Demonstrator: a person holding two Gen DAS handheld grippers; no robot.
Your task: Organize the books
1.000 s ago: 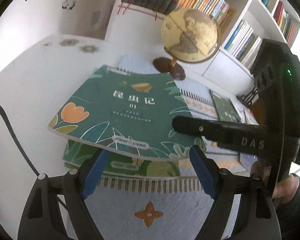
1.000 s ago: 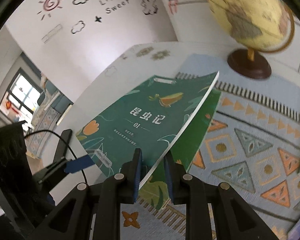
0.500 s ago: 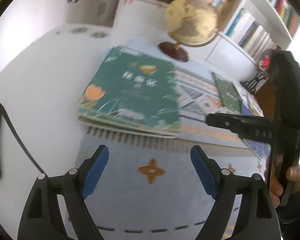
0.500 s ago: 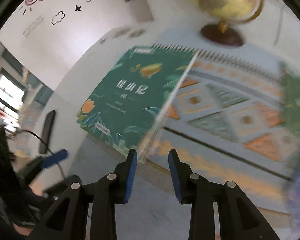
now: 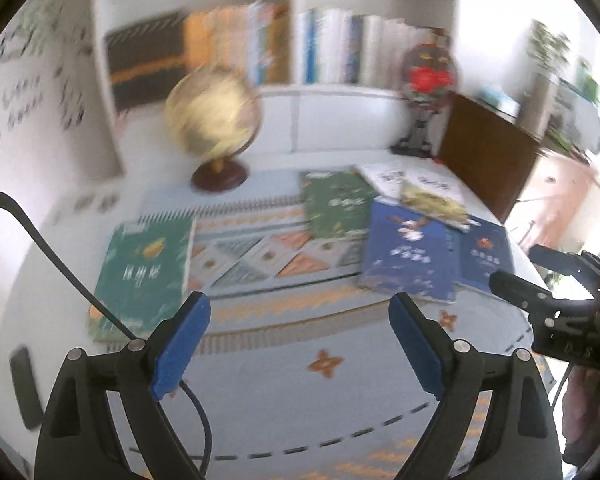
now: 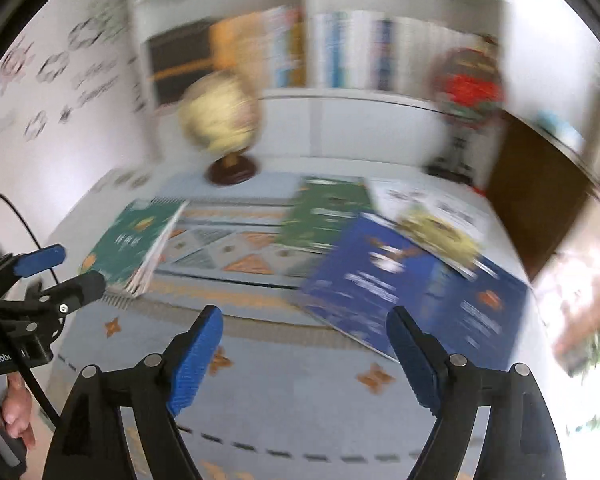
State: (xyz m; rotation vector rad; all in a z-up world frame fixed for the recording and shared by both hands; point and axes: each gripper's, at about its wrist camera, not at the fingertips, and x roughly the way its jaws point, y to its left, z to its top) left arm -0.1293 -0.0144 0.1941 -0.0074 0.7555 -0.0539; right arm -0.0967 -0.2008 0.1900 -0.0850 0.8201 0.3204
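Note:
A stack of green books (image 5: 142, 276) lies at the left of the patterned mat; it also shows in the right wrist view (image 6: 132, 240). Loose books lie at the right: another green book (image 5: 338, 204), a blue book (image 5: 408, 256), a second blue book (image 5: 484, 258) and a yellowish book (image 5: 436, 202). In the right wrist view the big blue book (image 6: 376, 280) lies just beyond my right gripper (image 6: 306, 344), which is open and empty. My left gripper (image 5: 300, 334) is open and empty, held back over the mat's near part. Both views are blurred.
A globe (image 5: 214, 114) on a brown foot stands at the back left. A red ornament (image 5: 428, 76) and a brown board (image 5: 488, 152) stand at the back right. Bookshelves (image 5: 300, 48) line the wall behind. A cable (image 5: 48, 248) crosses the left.
My right gripper let go of the green book, which now lies on the stack, and opened wide. Both grippers pulled back and swung right, bringing the loose books into view.

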